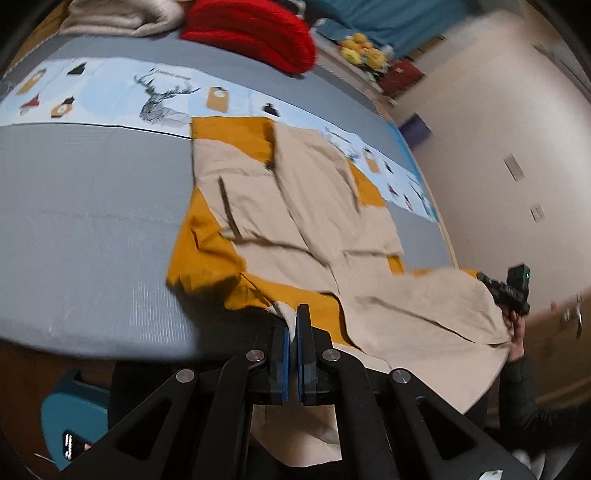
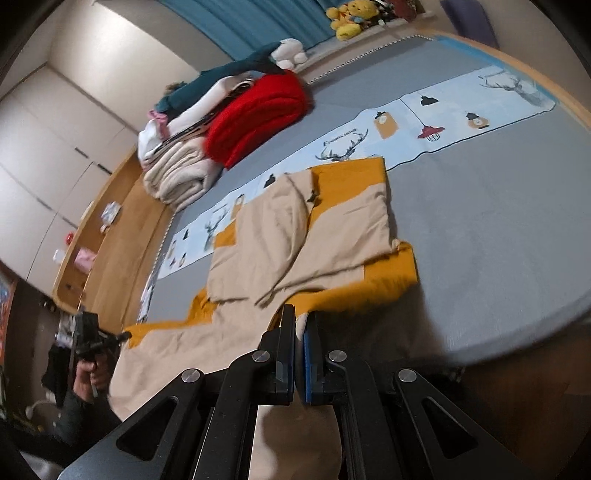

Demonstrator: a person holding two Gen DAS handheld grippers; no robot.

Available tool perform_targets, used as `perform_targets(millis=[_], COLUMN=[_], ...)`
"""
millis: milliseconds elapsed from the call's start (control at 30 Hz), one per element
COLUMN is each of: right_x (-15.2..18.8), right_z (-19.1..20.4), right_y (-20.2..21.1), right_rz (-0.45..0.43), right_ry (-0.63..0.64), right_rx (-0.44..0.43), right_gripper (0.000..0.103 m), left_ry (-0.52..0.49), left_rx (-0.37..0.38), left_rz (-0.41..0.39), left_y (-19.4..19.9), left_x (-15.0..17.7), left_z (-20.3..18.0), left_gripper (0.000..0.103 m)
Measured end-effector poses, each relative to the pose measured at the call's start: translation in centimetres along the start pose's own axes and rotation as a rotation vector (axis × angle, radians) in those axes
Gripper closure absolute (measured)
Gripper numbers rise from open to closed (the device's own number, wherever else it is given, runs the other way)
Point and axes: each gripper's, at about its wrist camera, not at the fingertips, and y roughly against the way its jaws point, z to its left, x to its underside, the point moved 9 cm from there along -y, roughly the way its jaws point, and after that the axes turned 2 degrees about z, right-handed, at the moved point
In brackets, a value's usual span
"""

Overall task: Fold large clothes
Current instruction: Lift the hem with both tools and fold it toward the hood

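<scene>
A large beige and mustard garment lies partly folded on the grey mat. Its near part is lifted off the mat's front edge and stretched between both grippers. My left gripper is shut on a beige corner of the cloth. My right gripper is shut on another beige corner. In the left wrist view the right gripper shows at the far right, held by a hand at the cloth's edge. The left gripper appears at the far left of the right wrist view.
A red folded blanket and a beige folded blanket sit at the mat's far side. A pale blue printed runner crosses under the garment. A blue stool stands below the front edge.
</scene>
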Motion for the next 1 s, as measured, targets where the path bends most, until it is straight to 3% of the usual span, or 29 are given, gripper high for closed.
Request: perform_targets(millis=[200,367,533,833,1000], right_x=[-7.5,-12.8,-14.1,-15.5,-15.6], right_z=[-1.8,-5.8,-9.7,-12.1,-12.2], right_y=[-8.0,-15.1,-21.2,-25.3,-24.6], right_rz=[0.026,0.032,0.101,0.199,0.158], right_ry=[0.014,-0.082,-0.125,-0.162,-0.241], right_rx=[0.081,0.158,0.231,0.232,0.207], right_gripper=[0.099,0.099,0.099,0.099,0.093], left_ry=[0.131,0.211,0.228,0.309,0.336], left_rx=[-0.018,-0.066,-0.151,-0.068,-0.066], left_rz=[-0.049,-0.057,0.014,0.061,-0.016], left_y=[-5.7,-10.9,-14.5,-14.7,-11.9], left_x=[-7.7,-12.1,-13.3,-13.8,-12.6], left_z=[4.3,8.1,10.8,12.4,12.2], left_gripper=[0.102,0.101,0.101,0.091,0.065])
